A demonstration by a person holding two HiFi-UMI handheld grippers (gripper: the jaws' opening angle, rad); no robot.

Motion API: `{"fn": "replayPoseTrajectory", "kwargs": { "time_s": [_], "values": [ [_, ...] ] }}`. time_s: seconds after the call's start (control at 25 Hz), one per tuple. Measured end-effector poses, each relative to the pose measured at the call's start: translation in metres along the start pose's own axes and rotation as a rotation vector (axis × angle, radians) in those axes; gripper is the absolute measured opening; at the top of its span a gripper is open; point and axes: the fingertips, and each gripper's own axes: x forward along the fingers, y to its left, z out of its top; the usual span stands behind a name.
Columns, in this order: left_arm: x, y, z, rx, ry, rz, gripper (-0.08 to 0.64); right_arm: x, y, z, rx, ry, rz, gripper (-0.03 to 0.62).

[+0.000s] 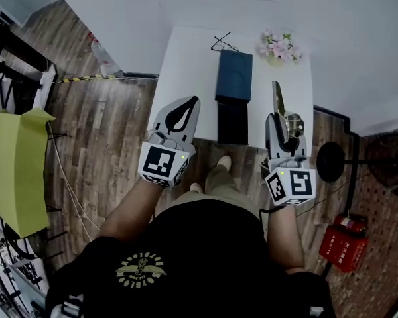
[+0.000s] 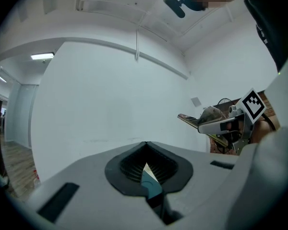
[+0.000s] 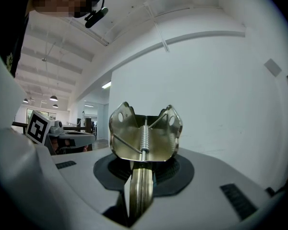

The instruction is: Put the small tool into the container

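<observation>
The small tool is a shiny metal spring clip, and my right gripper is shut on it, holding it above the table's right front edge. In the right gripper view the clip stands up between the pads, its spring and two eared plates facing the wall. The container is a dark blue box on the white table, with a black part in front of it. My left gripper hovers over the table's left front corner, shut with nothing in it; its tips meet.
A pot of pink flowers and a thin black wire object sit at the table's far edge by the wall. A yellow-green seat stands at the left, a black round base and a red extinguisher at the right.
</observation>
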Motion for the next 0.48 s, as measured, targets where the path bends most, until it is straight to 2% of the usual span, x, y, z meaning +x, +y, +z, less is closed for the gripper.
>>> {"fn": "replayPoseTrajectory", "kwargs": {
  "time_s": [0.48],
  "values": [
    [0.022,-0.001,-0.014,-0.015,0.03,0.021,0.006,0.019,-0.018,-0.009,0.006,0.031,0.043,0.087]
  ]
}}
